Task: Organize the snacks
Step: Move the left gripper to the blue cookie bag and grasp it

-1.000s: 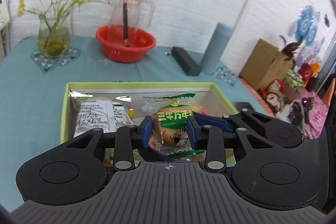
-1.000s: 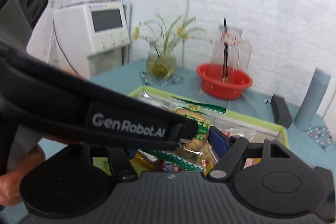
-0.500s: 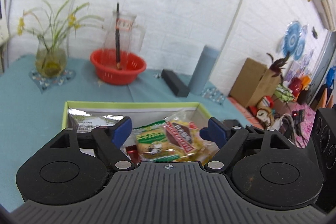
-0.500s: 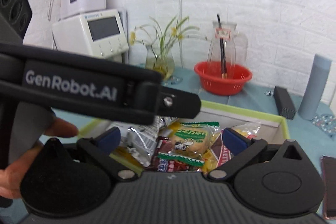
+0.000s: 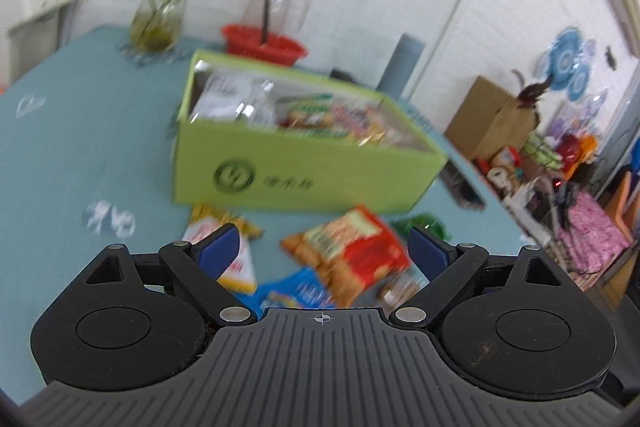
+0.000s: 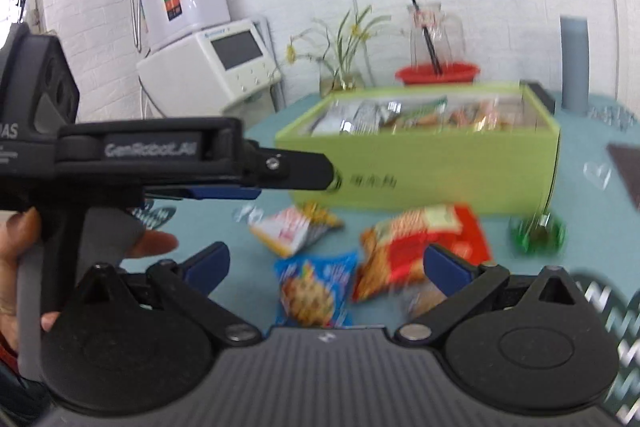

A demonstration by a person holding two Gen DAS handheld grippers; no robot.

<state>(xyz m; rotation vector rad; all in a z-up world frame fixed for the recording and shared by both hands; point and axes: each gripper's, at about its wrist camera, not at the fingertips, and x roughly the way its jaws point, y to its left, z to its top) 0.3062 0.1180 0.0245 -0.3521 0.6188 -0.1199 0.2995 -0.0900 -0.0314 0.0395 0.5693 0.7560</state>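
Observation:
A lime-green box (image 5: 304,171) holds several snack packets and stands on the teal table; it also shows in the right wrist view (image 6: 440,171). Loose packets lie in front of it: a red-orange one (image 5: 352,251) (image 6: 416,247), a blue one (image 5: 296,291) (image 6: 312,287), a white-yellow one (image 5: 224,247) (image 6: 292,231) and a green one (image 5: 420,223) (image 6: 536,235). My left gripper (image 5: 324,253) is open and empty above the loose packets. My right gripper (image 6: 326,267) is open and empty beside it. The left gripper's body (image 6: 168,163) crosses the right wrist view.
A red basket (image 5: 264,43) with a glass jug, a vase of flowers (image 5: 156,23) and a grey cylinder (image 5: 400,65) stand behind the box. A white appliance (image 6: 212,63) is at the far left. Cardboard box and clutter (image 5: 520,131) lie off the table's right edge.
My left gripper let go of the bun packet into the box and opened. Both grippers pulled back and down from over the box to the loose packets in front of it.

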